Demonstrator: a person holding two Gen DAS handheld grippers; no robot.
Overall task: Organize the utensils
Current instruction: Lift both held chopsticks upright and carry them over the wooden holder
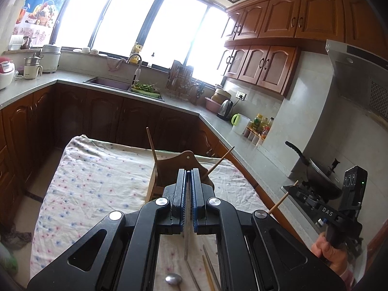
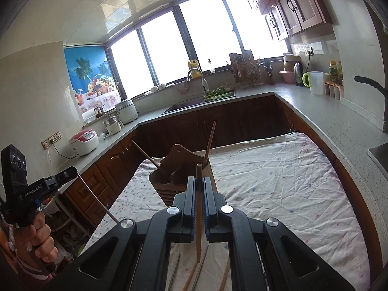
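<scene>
My left gripper (image 1: 188, 173) is shut on a thin metal chopstick (image 1: 186, 237) that hangs below the jaws; it shows at the left of the right wrist view (image 2: 97, 197). My right gripper (image 2: 198, 181) is shut on a wooden chopstick (image 2: 198, 208), also seen in the left wrist view (image 1: 282, 200). Both are raised above the cloth-covered table (image 2: 278, 181). A wooden utensil holder (image 1: 169, 169) (image 2: 177, 169) stands just ahead, with two wooden chopsticks (image 1: 151, 145) (image 2: 209, 145) leaning in it. Loose chopsticks (image 1: 208, 269) (image 2: 194, 274) and a metal spoon (image 1: 173, 278) lie on the cloth below.
A grey counter (image 1: 135, 99) with a sink (image 1: 109, 83) runs around the room over dark wood cabinets. To the right are a kettle (image 1: 225, 109), a white jug (image 1: 238, 123), bottles and a pan (image 1: 315, 169) on the stove. Rice cookers (image 2: 84, 143) stand at left.
</scene>
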